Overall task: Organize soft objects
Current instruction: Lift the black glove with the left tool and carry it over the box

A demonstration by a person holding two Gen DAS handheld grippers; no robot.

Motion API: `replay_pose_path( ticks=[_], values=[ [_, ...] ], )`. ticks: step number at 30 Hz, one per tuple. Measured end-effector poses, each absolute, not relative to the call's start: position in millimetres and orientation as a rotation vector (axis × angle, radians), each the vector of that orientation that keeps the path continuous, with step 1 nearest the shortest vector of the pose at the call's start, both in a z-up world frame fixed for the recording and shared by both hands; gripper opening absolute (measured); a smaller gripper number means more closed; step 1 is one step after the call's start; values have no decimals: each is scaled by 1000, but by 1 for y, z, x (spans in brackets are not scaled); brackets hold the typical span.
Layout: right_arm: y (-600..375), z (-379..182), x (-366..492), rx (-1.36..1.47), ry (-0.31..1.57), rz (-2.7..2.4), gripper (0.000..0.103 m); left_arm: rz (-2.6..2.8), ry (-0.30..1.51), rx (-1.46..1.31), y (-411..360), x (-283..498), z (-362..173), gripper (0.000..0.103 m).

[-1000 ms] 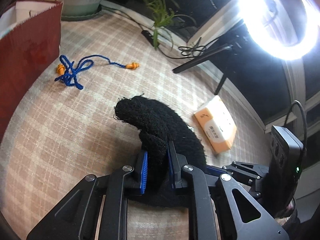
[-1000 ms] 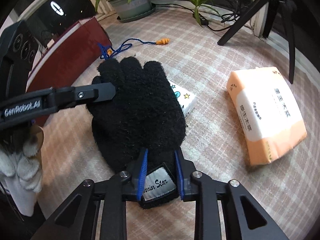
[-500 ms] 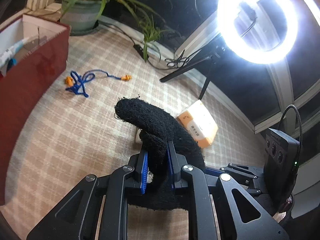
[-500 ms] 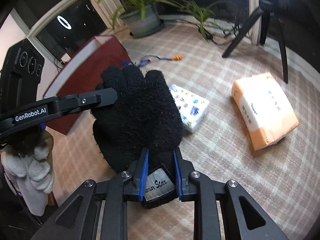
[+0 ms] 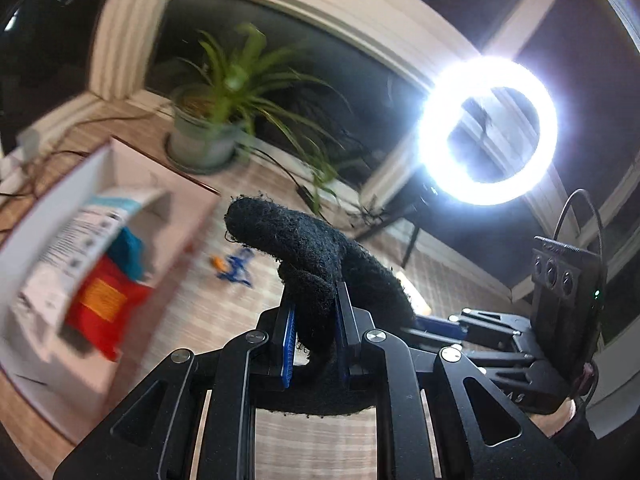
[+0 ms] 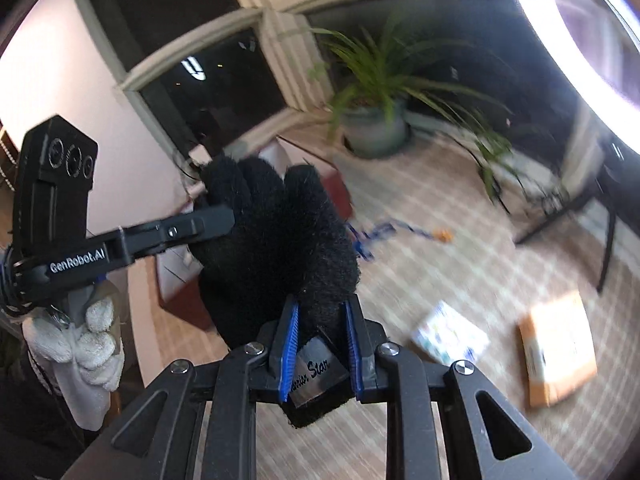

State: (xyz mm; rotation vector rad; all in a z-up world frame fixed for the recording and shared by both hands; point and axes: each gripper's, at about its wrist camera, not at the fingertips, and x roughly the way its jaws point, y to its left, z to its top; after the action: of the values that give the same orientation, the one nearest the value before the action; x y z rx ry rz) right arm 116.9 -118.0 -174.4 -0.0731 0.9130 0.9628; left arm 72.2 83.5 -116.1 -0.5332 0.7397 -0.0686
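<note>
A black knit glove [image 6: 276,240] hangs in the air between both grippers, well above the checked table. My right gripper [image 6: 320,332] is shut on its cuff, by the "Star" label. My left gripper [image 5: 316,332] is shut on the glove's finger side [image 5: 304,248]; it also shows in the right wrist view [image 6: 216,220] at the glove's left edge. A dark red box with a white inside [image 5: 168,220] lies below and to the left, holding a printed pack and red and blue soft items.
On the table lie a blue cord with orange earplugs [image 5: 236,268], an orange tissue pack [image 6: 556,348] and a small patterned pack [image 6: 448,336]. A potted plant [image 5: 208,136], a ring light [image 5: 488,132] and tripod legs stand at the far edge.
Both grippers have lifted the glove high off the table and swung left toward the red box, whose open top has come into view. Both grips are unchanged.
</note>
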Motion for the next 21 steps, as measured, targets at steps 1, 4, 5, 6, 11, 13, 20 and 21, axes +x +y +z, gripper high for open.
replay_pose_path(
  ticks=[1, 4, 5, 6, 11, 13, 20, 21],
  values=[
    [-111, -171, 117, -76, 905, 972, 19, -53, 735, -534, 93, 70, -113, 15],
    [-80, -158, 118, -90, 880, 1014, 19, 1, 721, -523, 122, 61, -109, 15],
    [-65, -155, 117, -99, 874, 1030, 19, 23, 717, -516, 133, 57, -107, 15],
    [-55, -153, 116, -106, 869, 1042, 19, 38, 715, -513, 141, 56, -106, 15],
    [8, -155, 110, -151, 871, 1109, 19, 132, 718, -509, 188, 44, -108, 15],
    [26, -159, 106, -164, 873, 1128, 19, 170, 726, -502, 203, 38, -112, 15],
    [90, -182, 90, -240, 910, 1174, 19, 263, 764, -513, 242, 23, -132, 15],
    [94, -183, 89, -248, 912, 1177, 19, 277, 773, -515, 247, 21, -137, 15]
  ],
)
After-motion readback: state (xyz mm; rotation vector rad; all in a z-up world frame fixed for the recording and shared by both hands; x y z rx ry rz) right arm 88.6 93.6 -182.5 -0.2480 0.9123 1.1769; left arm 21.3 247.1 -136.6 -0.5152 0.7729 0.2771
